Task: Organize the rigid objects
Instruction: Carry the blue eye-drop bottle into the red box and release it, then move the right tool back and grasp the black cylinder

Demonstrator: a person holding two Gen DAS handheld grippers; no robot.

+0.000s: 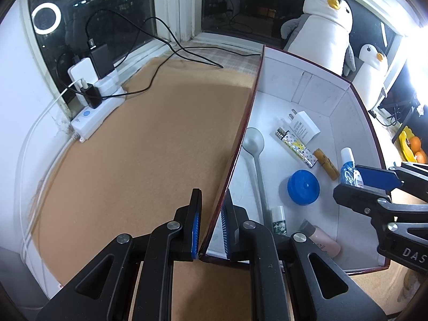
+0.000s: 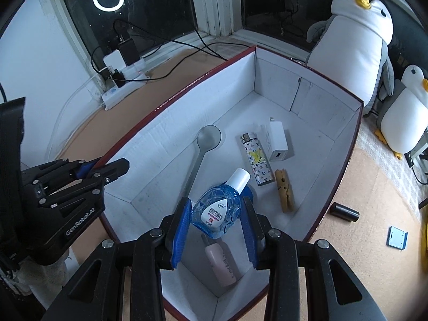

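My left gripper clamps the box wall. My right gripper grips the eye-drop bottle over the box; it seems still clear of the floor. Next: lower, release.

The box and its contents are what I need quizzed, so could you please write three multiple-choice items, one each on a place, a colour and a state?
1. Where does the spoon lie?
A. inside the box
B. on the windowsill
C. on the power strip

2. What colour is the round lid in the box?
A. red
B. blue
C. green

3. What is the right claw doing?
A. holding nothing
B. gripping the spoon
C. holding the eye-drop bottle

Answers:
1 A, the spoon rests on the white floor along the box's left wall.
2 B, the left wrist view shows it bright blue.
3 C, the bottle sits clamped between the blue pads above the box, while the left claw pinches the box wall.
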